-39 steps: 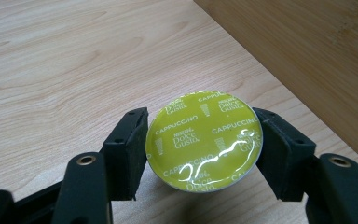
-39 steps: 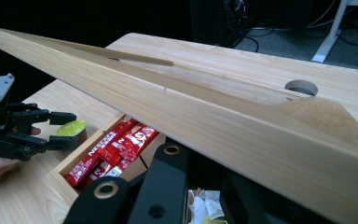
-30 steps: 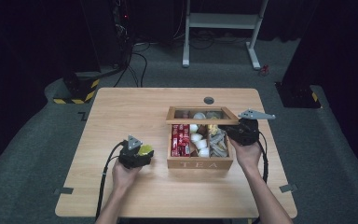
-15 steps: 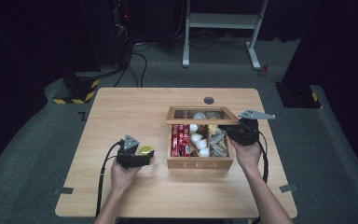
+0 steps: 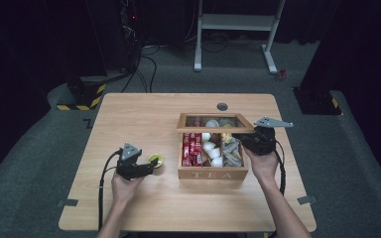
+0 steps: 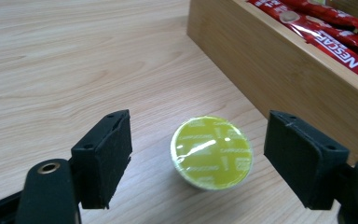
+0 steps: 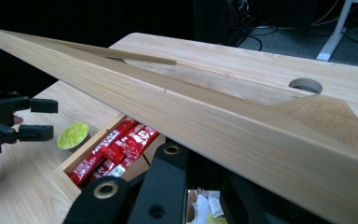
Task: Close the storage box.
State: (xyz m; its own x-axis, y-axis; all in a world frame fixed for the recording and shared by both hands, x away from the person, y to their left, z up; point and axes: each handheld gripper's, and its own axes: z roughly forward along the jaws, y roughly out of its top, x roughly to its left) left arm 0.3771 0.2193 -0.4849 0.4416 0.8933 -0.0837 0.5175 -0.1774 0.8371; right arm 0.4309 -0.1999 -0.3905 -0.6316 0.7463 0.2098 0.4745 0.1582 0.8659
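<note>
A yellow-green coffee capsule [image 6: 211,152] stands foil-up on the table [image 5: 129,119], left of the wooden tea box [image 5: 213,174]. My left gripper [image 6: 200,163] is open around it, neither pad touching. Its jaws widened off the capsule and have just been closing slightly. In the high view the capsule [image 5: 155,159] sits just past the left gripper [image 5: 150,168]. My right gripper [image 5: 245,136] is shut on the box's lid [image 5: 213,122], holding it raised. The lid [image 7: 214,116] slants across the right gripper view above the black jaws of the right gripper [image 7: 191,163].
Red Nescafé sachets [image 5: 191,148] fill the box's left compartment, with white capsules [image 5: 211,148] and paper packets [image 5: 232,151] beside them. A round cable hole [image 5: 222,106] lies behind the box. A white desk frame [image 5: 238,29] stands on the floor beyond.
The left gripper's jaws spread apart off the capsule and the hand drew back a little toward the person. The capsule stays on the table. The right hand and lid have not moved.
</note>
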